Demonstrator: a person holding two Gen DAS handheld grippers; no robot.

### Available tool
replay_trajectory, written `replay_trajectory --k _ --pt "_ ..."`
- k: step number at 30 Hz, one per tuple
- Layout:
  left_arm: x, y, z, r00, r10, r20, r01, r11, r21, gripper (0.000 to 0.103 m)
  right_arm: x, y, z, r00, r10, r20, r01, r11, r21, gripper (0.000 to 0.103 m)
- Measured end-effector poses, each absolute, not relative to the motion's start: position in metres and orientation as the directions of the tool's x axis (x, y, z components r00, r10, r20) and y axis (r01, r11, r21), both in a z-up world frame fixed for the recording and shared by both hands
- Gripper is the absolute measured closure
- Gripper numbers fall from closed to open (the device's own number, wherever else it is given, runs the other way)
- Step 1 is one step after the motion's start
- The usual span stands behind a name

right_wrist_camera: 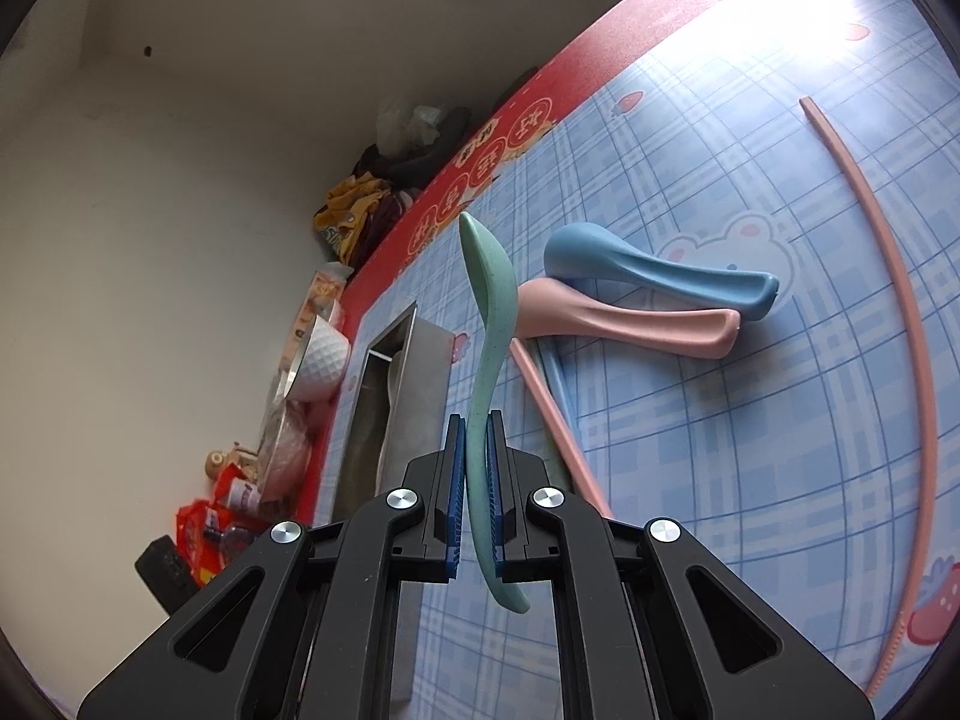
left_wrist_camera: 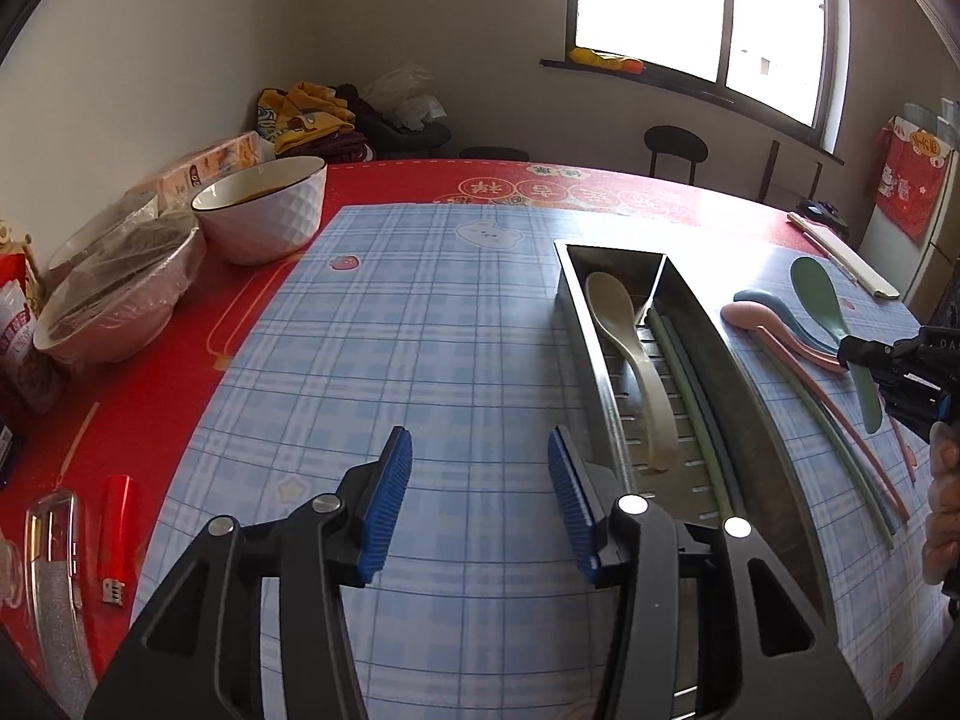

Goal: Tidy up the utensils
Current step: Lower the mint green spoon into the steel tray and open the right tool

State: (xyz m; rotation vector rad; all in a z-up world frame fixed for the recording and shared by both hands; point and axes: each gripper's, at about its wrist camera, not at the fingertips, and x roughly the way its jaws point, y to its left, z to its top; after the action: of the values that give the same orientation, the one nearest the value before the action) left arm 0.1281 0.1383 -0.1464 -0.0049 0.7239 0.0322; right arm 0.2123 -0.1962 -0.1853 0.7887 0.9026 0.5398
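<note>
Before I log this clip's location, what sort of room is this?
Probably a home dining room or kitchen corner: a table under a red printed cover with a plaid mat, a food bowl, a metal utensil tray, plus stools beneath a window.

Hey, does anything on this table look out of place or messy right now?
Pink spoon, blue spoon and loose chopsticks lie scattered beside the metal tray; nothing looks spilled or broken.

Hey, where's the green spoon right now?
The green spoon is clamped in the right gripper, raised above the pink spoon, right of the metal tray.
</note>
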Motion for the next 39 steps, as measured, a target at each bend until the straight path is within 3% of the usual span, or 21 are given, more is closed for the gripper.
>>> replay_trajectory --k 6,10,17,24,39 --pt "0.125 0.149 -0.150 0.781 0.035 -0.624 -0.035 0.999 0.012 0.015 0.219 -0.159 -0.165 0.494 0.710 -0.502 -0.081 0.613 0.786 0.096" --pt "0.124 0.153 -0.147 0.788 0.030 -0.615 -0.044 0.999 -0.007 0.006 0.220 -0.126 -0.150 0.475 0.702 -0.531 -0.115 0.648 0.753 0.096" --pt "0.120 0.166 -0.146 0.786 0.076 -0.614 -0.112 0.994 -0.020 0.006 0.230 -0.074 -0.146 0.414 0.681 -0.604 -0.129 0.701 0.701 0.096" --pt "0.114 0.164 -0.145 0.804 0.112 -0.584 -0.135 0.991 0.005 0.006 0.240 -0.050 -0.161 0.399 0.630 -0.666 -0.029 0.735 0.678 0.096" --pt "0.114 0.181 -0.148 0.796 0.099 -0.597 -0.178 0.981 -0.075 0.006 0.247 -0.018 -0.168 0.380 0.541 -0.751 -0.011 0.814 0.581 0.096"
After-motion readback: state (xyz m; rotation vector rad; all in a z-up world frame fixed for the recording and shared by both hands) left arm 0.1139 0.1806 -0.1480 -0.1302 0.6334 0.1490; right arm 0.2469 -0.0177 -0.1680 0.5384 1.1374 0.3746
